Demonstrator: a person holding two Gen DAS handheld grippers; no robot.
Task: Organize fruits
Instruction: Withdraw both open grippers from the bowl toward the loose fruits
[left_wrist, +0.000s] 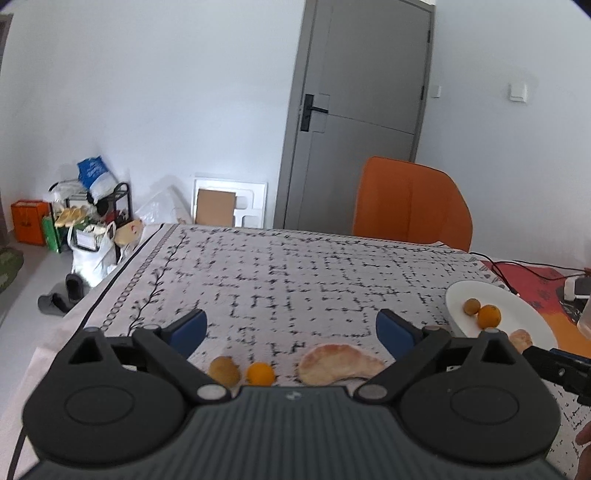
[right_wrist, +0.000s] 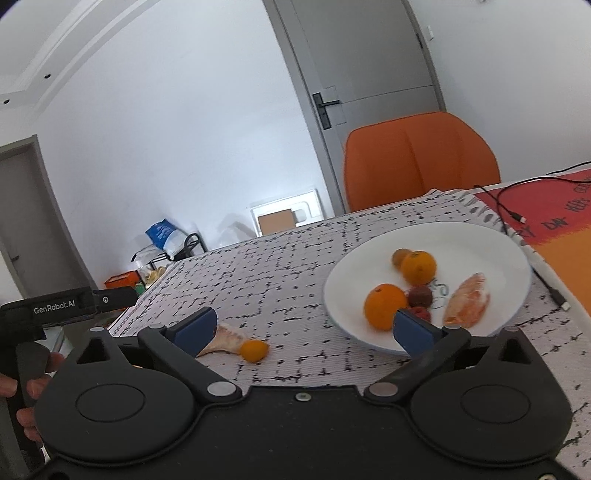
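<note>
A home: clothed dining table (left_wrist: 295, 266), orange chair (left_wrist: 410, 203), slippers (left_wrist: 61, 295) (by floor clutter).

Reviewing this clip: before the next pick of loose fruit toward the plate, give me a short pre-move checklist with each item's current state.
1. Left hand-held gripper open and empty: ok.
2. Right hand-held gripper open and empty: ok.
3. Loose fruit within the left gripper's view: ok. A kiwi, a small orange and a peeled pomelo segment lie on the tablecloth just ahead of it.
4. White plate has bare space for more: ok, its left part is free.
5. Fruit on the plate settled: cannot tell, the right wrist picture is blurred.
6. Cable clear of the plate: cannot tell; it runs close behind the rim.
</note>
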